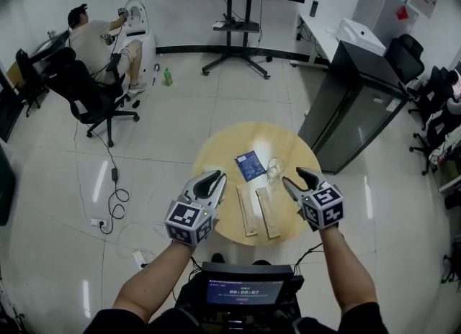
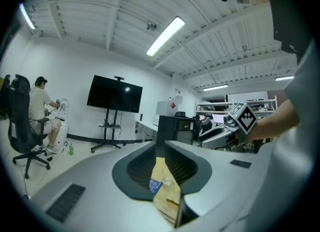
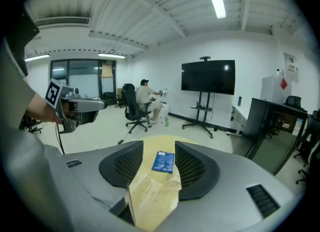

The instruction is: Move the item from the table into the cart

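A round wooden table [image 1: 216, 154] stands in front of me. On it lie a blue packet [image 1: 250, 165], a clear glass item [image 1: 274, 169] and two wooden strips [image 1: 247, 211] side by side. My left gripper [image 1: 214, 176] hovers over the table's left edge, its jaws a narrow gap apart with nothing in them. My right gripper [image 1: 297, 176] is over the right edge, open and empty. The blue packet [image 3: 163, 162] shows between the right jaws, farther off on the table. Through the left gripper's [image 2: 160, 148] gap I see the blue packet [image 2: 155, 186] too.
A tall black cabinet [image 1: 353, 102] stands just right of the table. A TV stand [image 1: 241, 37] is at the back. At the back left a person sits on an office chair [image 1: 90, 95]. Cables [image 1: 112, 196] lie on the floor. A black unit with a lit screen [image 1: 245, 291] is at my waist.
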A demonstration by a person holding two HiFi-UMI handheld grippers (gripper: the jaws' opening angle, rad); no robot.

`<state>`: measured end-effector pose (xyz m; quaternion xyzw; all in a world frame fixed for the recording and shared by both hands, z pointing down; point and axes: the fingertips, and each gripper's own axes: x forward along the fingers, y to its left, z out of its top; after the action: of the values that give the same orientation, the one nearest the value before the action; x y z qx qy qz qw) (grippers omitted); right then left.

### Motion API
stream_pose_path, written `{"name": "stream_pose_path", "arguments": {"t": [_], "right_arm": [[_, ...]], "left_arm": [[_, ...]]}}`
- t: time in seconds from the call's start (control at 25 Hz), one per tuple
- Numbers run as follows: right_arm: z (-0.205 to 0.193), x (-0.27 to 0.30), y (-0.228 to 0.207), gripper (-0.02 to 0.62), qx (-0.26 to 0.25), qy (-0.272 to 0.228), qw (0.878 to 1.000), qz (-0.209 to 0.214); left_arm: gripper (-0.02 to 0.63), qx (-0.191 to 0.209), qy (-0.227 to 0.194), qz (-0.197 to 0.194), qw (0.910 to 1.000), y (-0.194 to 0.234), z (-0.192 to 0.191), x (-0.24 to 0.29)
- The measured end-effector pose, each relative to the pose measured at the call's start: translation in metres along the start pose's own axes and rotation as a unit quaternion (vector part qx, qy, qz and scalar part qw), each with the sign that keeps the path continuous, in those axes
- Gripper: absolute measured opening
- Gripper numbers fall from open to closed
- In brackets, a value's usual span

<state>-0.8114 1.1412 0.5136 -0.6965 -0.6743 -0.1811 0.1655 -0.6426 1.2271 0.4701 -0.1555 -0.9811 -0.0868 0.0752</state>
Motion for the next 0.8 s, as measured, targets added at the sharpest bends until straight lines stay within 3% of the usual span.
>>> {"name": "stream_pose_path", "arguments": {"t": [0.12,0.28,0.8], "right_arm": [[-0.012,0.051,-0.032,0.201,-0.015,0.053,0.998,0.007],[-0.042,0.109,-0.055,0.256,-0.052,0.126,0.99,0.043],[-0.124,0.241,-0.082,0.256,-0.169,0.263,0.941,0.126]], "left_arm": [[0.063,-0.025,0.019,-0.002,0.9995,0.025,-0.007,0.041],[0.063,-0.043,0.042,0.016,0.998,0.051,-0.027,0.086],[0.063,-0.076,0.134,0.02,0.9879,0.1,-0.122,0.204]]}}
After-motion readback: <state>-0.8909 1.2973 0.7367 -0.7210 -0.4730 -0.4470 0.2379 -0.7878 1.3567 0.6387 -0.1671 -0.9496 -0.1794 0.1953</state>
